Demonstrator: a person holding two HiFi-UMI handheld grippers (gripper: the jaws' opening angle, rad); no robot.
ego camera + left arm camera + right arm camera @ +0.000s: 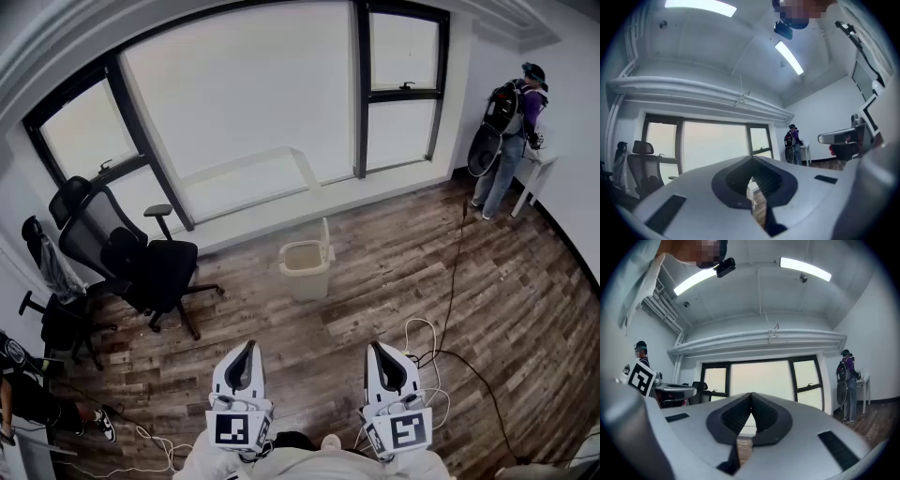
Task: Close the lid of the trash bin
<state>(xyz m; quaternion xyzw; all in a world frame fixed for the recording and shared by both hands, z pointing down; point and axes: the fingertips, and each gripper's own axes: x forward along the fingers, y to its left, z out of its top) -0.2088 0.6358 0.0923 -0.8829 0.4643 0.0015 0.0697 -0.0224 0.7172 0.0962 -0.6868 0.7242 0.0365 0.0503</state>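
A beige trash bin (pixel 306 266) stands on the wood floor below the window, its lid (pixel 326 237) swung up at the right side and the mouth open. My left gripper (pixel 248 345) and right gripper (pixel 374 345) are held near my body, well short of the bin, both pointing toward it. Each has its jaws pressed together at the tips with nothing between them. In the left gripper view the left gripper (pixel 752 158) hides all but a sliver of the bin (pixel 750 191). In the right gripper view the right gripper (pixel 751 394) hides the bin.
A black office chair (pixel 131 258) stands left of the bin, with another chair (pixel 52 291) beside it. A cable (pixel 452 309) trails across the floor at right. A person (pixel 511 136) stands at a white table in the far right corner. Someone's legs (pixel 37 403) show at bottom left.
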